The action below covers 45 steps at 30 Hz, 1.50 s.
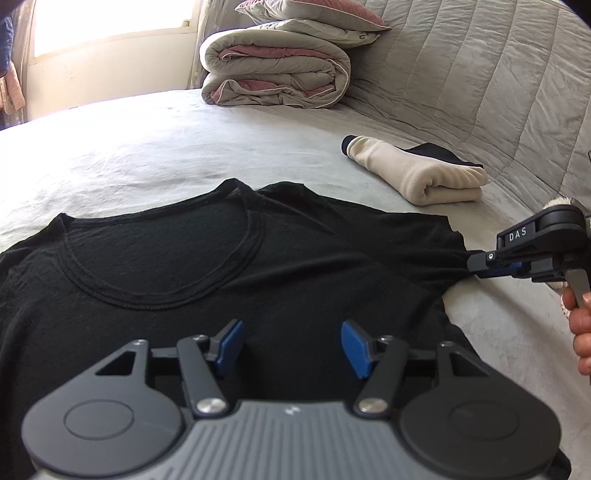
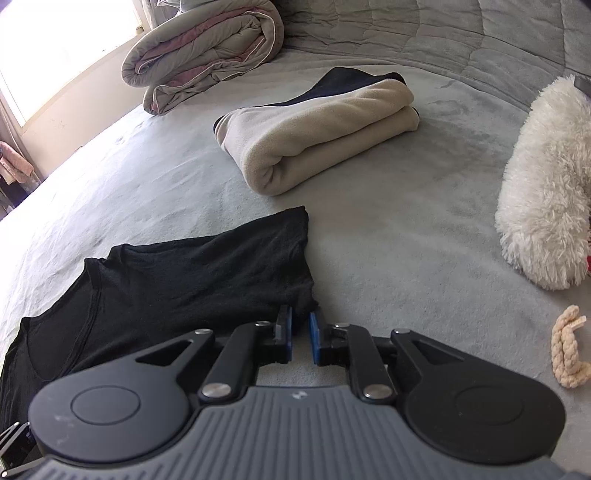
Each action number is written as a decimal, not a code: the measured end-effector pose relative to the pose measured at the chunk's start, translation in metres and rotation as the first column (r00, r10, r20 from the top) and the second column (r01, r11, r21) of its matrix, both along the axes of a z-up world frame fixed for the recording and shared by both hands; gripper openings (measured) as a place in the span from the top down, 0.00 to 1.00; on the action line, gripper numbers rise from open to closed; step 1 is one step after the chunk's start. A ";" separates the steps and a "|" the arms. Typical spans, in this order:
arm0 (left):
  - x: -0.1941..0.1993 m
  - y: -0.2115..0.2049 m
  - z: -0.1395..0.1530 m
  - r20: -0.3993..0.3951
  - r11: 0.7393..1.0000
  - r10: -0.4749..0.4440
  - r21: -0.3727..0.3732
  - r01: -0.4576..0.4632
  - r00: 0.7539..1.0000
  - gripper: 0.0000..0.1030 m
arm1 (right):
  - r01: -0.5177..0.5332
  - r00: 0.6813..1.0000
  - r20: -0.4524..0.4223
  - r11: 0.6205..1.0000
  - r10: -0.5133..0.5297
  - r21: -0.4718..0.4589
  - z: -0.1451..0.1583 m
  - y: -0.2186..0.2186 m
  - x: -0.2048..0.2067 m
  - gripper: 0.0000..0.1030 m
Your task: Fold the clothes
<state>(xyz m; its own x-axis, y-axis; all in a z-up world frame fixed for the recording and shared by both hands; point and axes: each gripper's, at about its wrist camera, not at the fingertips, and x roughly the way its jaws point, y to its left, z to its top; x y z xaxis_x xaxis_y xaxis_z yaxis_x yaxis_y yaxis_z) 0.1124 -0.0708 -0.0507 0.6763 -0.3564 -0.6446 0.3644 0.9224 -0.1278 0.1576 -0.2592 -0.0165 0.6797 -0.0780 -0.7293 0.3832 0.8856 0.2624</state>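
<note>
Blue-padded fingers of the right gripper [image 1: 476,266] pinch the sleeve of one black knit T-shirt [image 1: 229,266] spread at lower centre on the grey bed [image 1: 155,147]; the left gripper [image 1: 291,345] hovers spread above it. One folded cream fleece [image 2: 317,136] lies beyond, one rolled grey-pink duvet [image 2: 207,48] at top.

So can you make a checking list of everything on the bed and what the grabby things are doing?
Surface: grey bedspread, smooth.
Job's things: black T-shirt spread flat, neckline up; cream folded garment beyond it.
Clutter: fluffy white toy, braided rope, folded duvet, pillows.
Grippers: left tool open above the shirt; right tool pinching the shirt's sleeve edge.
Cables: nothing seen.
Surroundings: bright window.
</note>
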 end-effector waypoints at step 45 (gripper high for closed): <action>-0.019 0.158 0.030 0.088 0.892 0.390 0.211 -0.399 0.917 0.01 | -0.396 0.899 0.083 0.879 0.430 -0.267 -0.005 0.150 -0.011 0.11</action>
<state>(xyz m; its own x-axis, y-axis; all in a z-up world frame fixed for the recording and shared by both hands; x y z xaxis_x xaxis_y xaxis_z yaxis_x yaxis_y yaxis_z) 0.0933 0.0876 -0.0206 0.7601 0.0927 -0.6431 -0.0349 0.9942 0.1020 0.1465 -0.1092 -0.0213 0.7788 0.0725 -0.6230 -0.0553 0.9974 0.0470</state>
